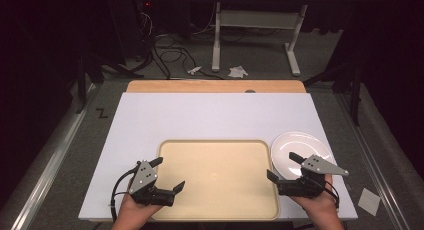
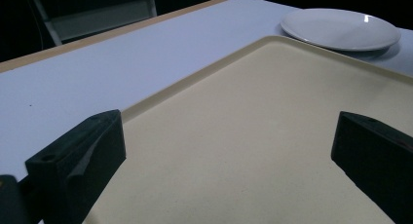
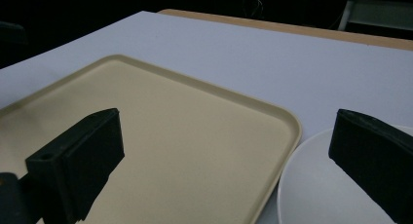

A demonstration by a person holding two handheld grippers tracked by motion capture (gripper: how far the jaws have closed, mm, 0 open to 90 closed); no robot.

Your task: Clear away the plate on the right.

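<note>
Near edge: left gripper (image 1: 168,175) and right gripper (image 1: 283,166), both jaws spread, empty | tray (image 1: 218,144): beige, centre-near, bare; likely stiff, light, slick; take by raised rim | plate (image 1: 300,140): white, right of tray, just beside rim; probably ceramic, fragile, slippery; pinch at near rim.

Tray (image 1: 218,177): beige, rectangular, rounded corners, low raised rim; lies flat and bare on the white-topped bench (image 1: 210,115), near its front edge, roughly centred.

Plate (image 1: 302,146): white, round, shallow, glossy, nothing on it; lies flat on the bench just beside the tray's far right corner, its rim close against or slightly over the tray's rim; which cannot be told.
</note>
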